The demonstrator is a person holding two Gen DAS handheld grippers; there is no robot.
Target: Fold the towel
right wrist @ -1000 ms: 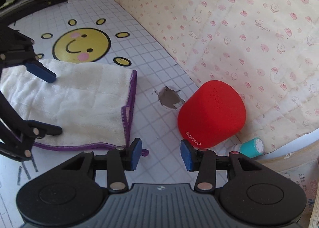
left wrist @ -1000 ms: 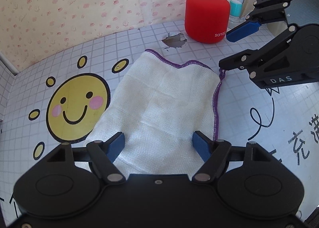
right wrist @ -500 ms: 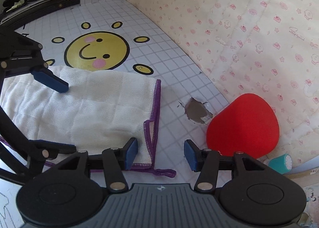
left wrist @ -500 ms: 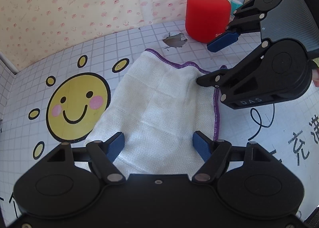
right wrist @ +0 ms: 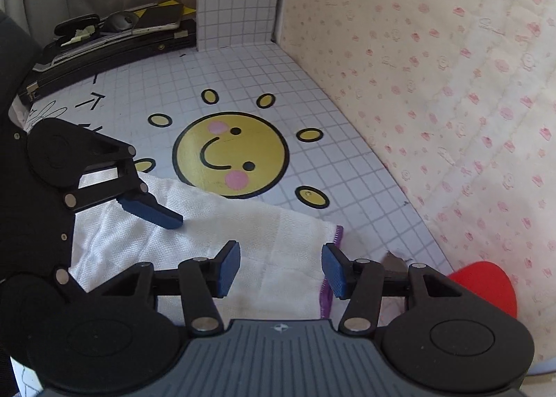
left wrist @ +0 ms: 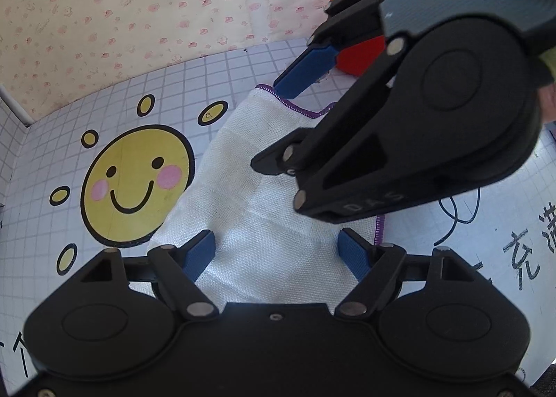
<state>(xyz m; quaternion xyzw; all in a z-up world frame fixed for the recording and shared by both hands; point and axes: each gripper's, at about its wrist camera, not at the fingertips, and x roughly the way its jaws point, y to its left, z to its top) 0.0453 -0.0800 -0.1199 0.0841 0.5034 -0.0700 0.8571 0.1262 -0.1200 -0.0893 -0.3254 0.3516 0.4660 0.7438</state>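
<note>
Gridded white surface (right wrist: 278, 67) with a sun print carries the towel (left wrist: 264, 209) flat; left gripper (left wrist: 278, 254) and right gripper (right wrist: 280, 270) hover over it, fingers apart, gripping nothing.

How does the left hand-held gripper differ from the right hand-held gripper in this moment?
The left hand-held gripper spreads its jaws wider than the right hand-held gripper. The left one is over the towel's plain edge, the right one over its purple-stitched edge. Both have blue pads, are open and hold nothing.
</note>
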